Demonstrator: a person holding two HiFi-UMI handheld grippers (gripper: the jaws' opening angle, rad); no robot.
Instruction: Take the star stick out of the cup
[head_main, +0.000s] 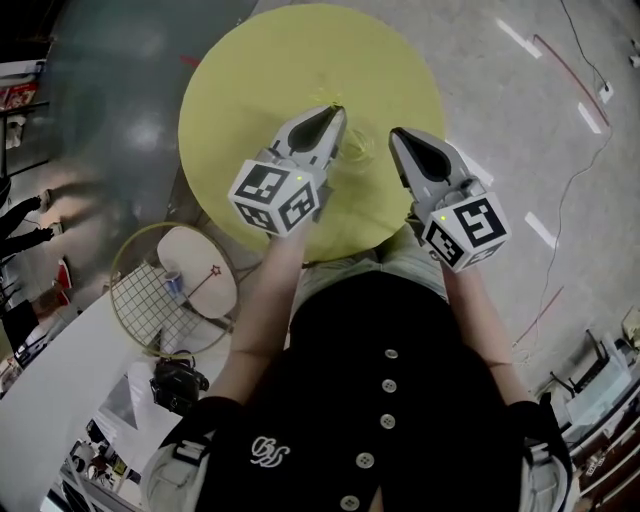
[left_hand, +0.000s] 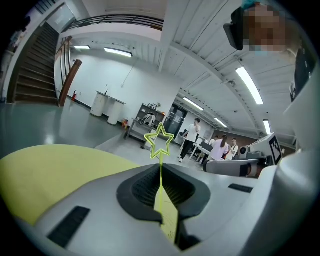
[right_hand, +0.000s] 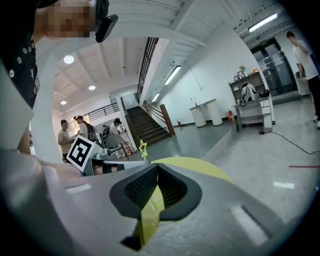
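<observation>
The star stick (left_hand: 160, 172) is a thin yellow-green rod topped by a hollow outline star. Judged from its build, it is very light, slender and likely to flex, and the star outline is its most fragile part. Take hold on the straight rod, below the star, with light pressure. Keep the rod in line with the pads so that it neither pivots nor slips.

The left gripper (head_main: 336, 110) holds it this way. Its jaws are closed down to a thin slot, and the rod runs up through that slot, pinched between the dark ribbed pads (left_hand: 145, 189). The star stands upright above the jaw tips, against the open hall. In the right gripper view the star (right_hand: 143, 149) shows near the left gripper, above the yellow table (head_main: 260, 80).

The right gripper (head_main: 397, 134) hovers beside the left one over the table. Its jaws are drawn together at the tips, and nothing can be made out between them.

A faint clear shape (head_main: 357, 150) lies on the table between the two grippers. It may be the cup. Whether the rod's lower end is inside it cannot be told.
</observation>
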